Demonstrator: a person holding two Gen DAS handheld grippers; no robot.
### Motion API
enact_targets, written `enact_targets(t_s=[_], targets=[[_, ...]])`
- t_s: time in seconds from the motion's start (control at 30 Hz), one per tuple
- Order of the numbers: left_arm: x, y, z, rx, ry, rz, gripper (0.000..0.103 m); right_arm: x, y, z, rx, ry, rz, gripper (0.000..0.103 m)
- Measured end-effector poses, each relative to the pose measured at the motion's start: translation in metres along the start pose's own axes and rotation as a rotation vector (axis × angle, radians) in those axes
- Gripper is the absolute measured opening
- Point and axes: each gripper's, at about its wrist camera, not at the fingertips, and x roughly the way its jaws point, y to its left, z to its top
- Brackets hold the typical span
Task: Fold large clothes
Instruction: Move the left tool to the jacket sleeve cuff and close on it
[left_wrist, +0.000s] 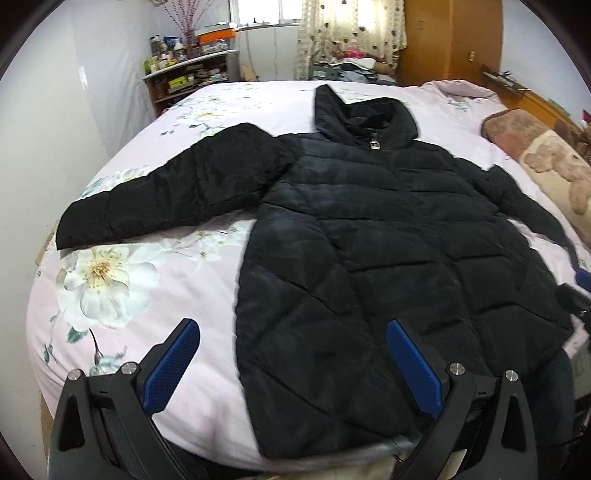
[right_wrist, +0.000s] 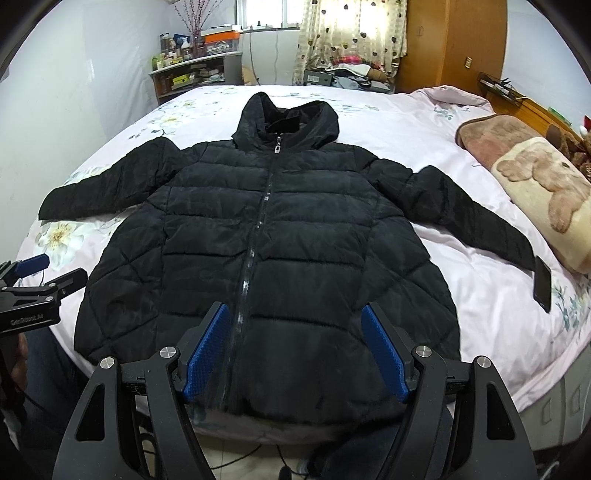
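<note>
Bedroom, bed with pink floral sheet. Black puffer jacket lies flat on it, zipped, front up, hood away, both sleeves spread out. Fold not started, looks like the pre-grasp step. Left gripper over the hem's left edge, right gripper over the hem middle; both jaws wide apart, holding nothing. Next likely: pinch a sleeve or side edge, fold inward. Phone by right cuff.

Before you lies a bed in a pale pink floral sheet. A flat black phone rests near its right edge, beside a brown and cream plush blanket. Beyond the far left corner stands a cluttered white shelf.
</note>
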Motion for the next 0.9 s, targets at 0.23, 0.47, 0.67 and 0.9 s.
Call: enact_targets(t_s=[0.23,0.47,0.67,0.9], targets=[[0.043,0.051,0.024,-0.117,0.004,0.034,0.097,0.036,0.005,0.032,-0.011,-0.001,0.023,0.074],[0.078,0.103,0.044,-0.201,-0.017,0.112,0.088,0.073,0.015,0.06,-0.047,0.005,0.037,0.074],[0.108,0.148,0.054,-0.296,-0.016,0.114,0.088,0.098,0.025,0.078,-0.08,0.001,0.028,0.074],[0.133,0.203,0.058,-0.428,-0.031,0.164,0.087,0.124,0.034,0.091,-0.094,0.02,0.031,0.074]])
